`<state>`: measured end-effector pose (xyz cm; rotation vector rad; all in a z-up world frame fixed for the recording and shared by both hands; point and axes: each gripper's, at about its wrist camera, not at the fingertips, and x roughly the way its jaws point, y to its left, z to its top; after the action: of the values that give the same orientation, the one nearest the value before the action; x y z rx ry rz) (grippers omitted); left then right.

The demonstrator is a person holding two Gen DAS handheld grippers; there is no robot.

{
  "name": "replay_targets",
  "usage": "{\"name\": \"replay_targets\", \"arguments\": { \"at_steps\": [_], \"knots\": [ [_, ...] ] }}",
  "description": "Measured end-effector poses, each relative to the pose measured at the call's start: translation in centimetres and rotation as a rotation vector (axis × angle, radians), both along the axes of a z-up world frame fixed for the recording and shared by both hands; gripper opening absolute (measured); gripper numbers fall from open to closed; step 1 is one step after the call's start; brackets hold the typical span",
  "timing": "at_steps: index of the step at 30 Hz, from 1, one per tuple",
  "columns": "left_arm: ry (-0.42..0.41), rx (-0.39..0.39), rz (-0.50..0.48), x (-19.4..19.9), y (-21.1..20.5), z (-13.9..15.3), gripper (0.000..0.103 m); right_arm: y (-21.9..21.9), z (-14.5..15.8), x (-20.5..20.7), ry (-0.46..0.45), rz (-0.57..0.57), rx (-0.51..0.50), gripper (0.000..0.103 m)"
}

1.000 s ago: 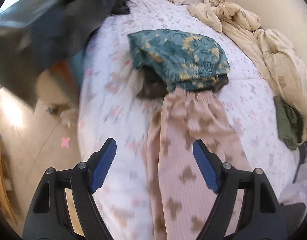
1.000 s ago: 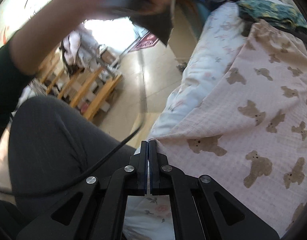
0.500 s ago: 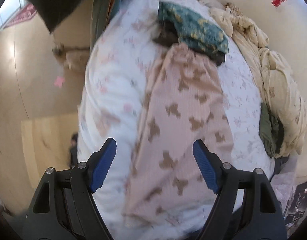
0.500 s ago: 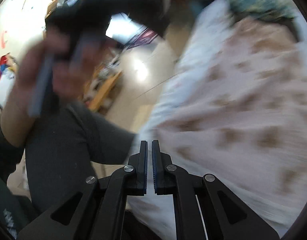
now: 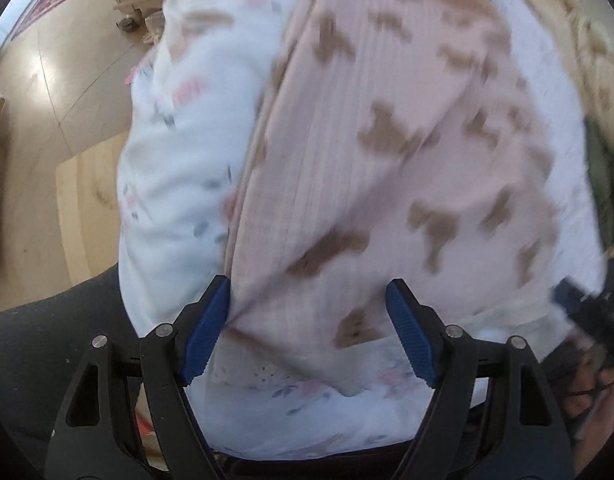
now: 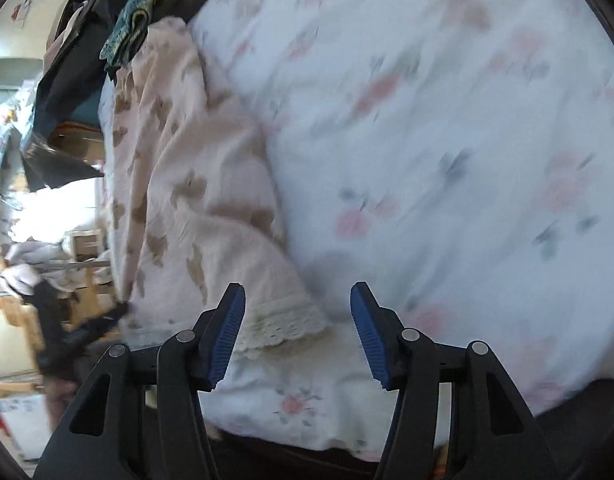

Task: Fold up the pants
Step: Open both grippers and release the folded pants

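Pink pants with brown bear print [image 5: 387, 152] lie lengthwise on the bed, legs toward me. My left gripper [image 5: 309, 332] is open, low over the near leg hem, its left blue pad at the pants' left edge. In the right wrist view the pants [image 6: 179, 184] lie to the left, with a lace-trimmed hem [image 6: 283, 326] just ahead of the left finger. My right gripper [image 6: 297, 332] is open and empty, over the hem's right corner and the sheet.
The bed has a white floral sheet [image 6: 447, 140]. A teal patterned garment [image 6: 135, 20] and dark clothes [image 6: 67, 72] lie beyond the waistband. Wooden floor [image 5: 59, 128] lies left of the bed. The other gripper's tip [image 5: 587, 312] shows at the right.
My right gripper has opened and swung over the bed to the lace hem. My left gripper has dropped down to the near end of the pants, still open.
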<state>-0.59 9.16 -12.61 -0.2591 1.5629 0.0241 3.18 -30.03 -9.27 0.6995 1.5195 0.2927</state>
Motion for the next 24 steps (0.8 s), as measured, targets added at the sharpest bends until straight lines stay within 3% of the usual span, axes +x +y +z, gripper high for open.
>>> {"name": "replay_targets", "arguments": {
  "at_steps": [2, 4, 5, 6, 8, 10, 11, 13, 14, 15, 18, 21, 24],
  "knots": [
    [0.001, 0.047, -0.050, -0.2, -0.8, -0.3, 0.076, 1.3, -0.8, 0.2, -0.002, 0.036, -0.004, 0.055],
    [0.015, 0.081, -0.077, -0.5, -1.2, -0.4, 0.076, 2.8, -1.6, 0.4, 0.014, 0.096, -0.024, 0.026],
    [0.019, 0.090, -0.081, -0.7, -1.2, -0.4, 0.076, 3.3, -1.5, 0.3, 0.022, 0.136, -0.049, 0.005],
    [0.024, 0.101, -0.086, -0.8, -1.2, -0.4, 0.076, 3.7, -1.1, 0.0, 0.019, 0.185, -0.092, 0.004],
    [0.031, 0.120, -0.097, -1.0, -1.4, -0.4, 0.076, 3.5, -0.3, -0.8, 0.047, 0.222, -0.075, 0.003],
    [0.033, 0.128, -0.101, -1.0, -1.5, -0.3, 0.076, 3.6, 0.8, -1.4, 0.058, 0.263, -0.089, 0.004],
    [0.036, 0.128, -0.101, -1.0, -1.6, -0.3, 0.076, 3.6, 1.5, -1.7, 0.063, 0.279, -0.074, 0.011],
    [0.037, 0.111, -0.086, -0.7, -1.5, 0.0, 0.076, 3.4, 1.8, -1.8, 0.099, 0.286, -0.067, 0.028],
    [0.028, 0.088, -0.062, -0.7, -1.0, 0.5, 0.076, 3.7, 2.0, -1.6, 0.116, 0.295, -0.086, 0.050],
    [0.010, 0.068, -0.035, -0.5, 0.0, 1.0, 0.076, 3.6, 2.5, -1.4, 0.102, 0.304, -0.112, 0.055],
    [-0.100, -0.037, 0.112, -0.5, 3.3, 3.8, 0.076, 1.9, 3.8, -0.6, 0.017, 0.267, -0.109, 0.055],
    [-0.151, 0.019, 0.171, -0.2, 5.1, 4.8, 0.076, -0.2, 3.6, 0.4, -0.028, 0.156, -0.038, 0.056],
    [-0.137, 0.020, 0.162, 0.2, 5.1, 3.9, 0.076, -0.5, 2.8, 1.7, -0.046, 0.104, -0.032, 0.056]
  ]
}}
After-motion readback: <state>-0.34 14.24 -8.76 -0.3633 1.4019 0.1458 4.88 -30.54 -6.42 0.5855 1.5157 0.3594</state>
